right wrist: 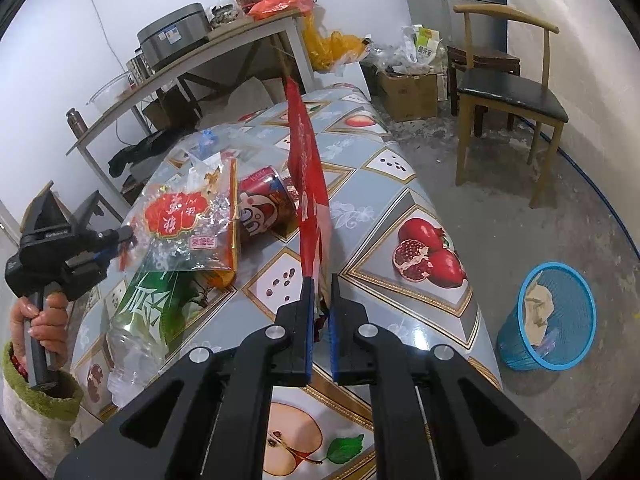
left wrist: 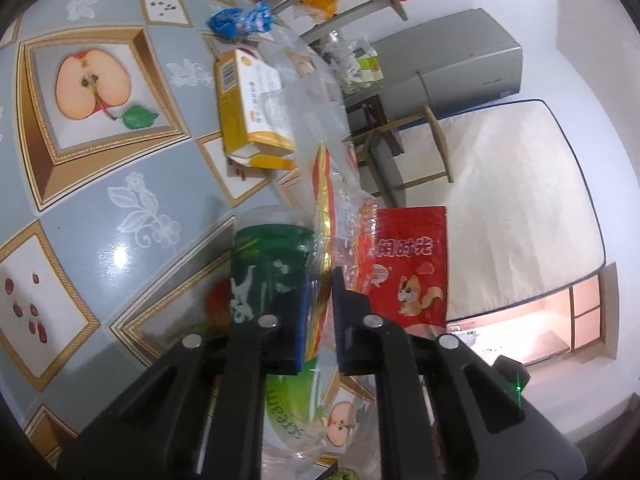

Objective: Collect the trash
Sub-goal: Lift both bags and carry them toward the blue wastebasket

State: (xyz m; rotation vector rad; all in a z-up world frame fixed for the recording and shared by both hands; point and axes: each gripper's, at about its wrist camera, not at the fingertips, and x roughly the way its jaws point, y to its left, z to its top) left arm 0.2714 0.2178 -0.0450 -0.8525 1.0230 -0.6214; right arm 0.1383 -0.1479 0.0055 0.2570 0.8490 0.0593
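A table (right wrist: 404, 200) with a fruit-picture cloth is seen, with trash lying on it.

The left gripper (left wrist: 326, 280) is closed tight on a clear snack bag (right wrist: 188, 220) with red and gold print. The bag's edge is pinched between the 2 fingers, and the bag is held up over the table. In the right wrist view the left gripper (right wrist: 126, 236) is seen at the bag's left corner, and a hand (right wrist: 40, 316) is wrapped around its handle.

The right gripper (right wrist: 320, 300) is closed tight on a flat red pouch (right wrist: 308, 184). The pouch is held by its bottom edge and stands up straight. In the left wrist view a squirrel picture is shown on the red pouch (left wrist: 412, 264).

A plastic bottle (right wrist: 148, 312) with a green label is lying on the table under the clear bag. A red can (right wrist: 264, 208) is lying behind the bag. A yellow box (left wrist: 252, 108) and a blue wrapper (left wrist: 240, 20) are lying farther along the table.

A blue bin (right wrist: 560, 320) is standing on the floor beside the table, with some paper inside.
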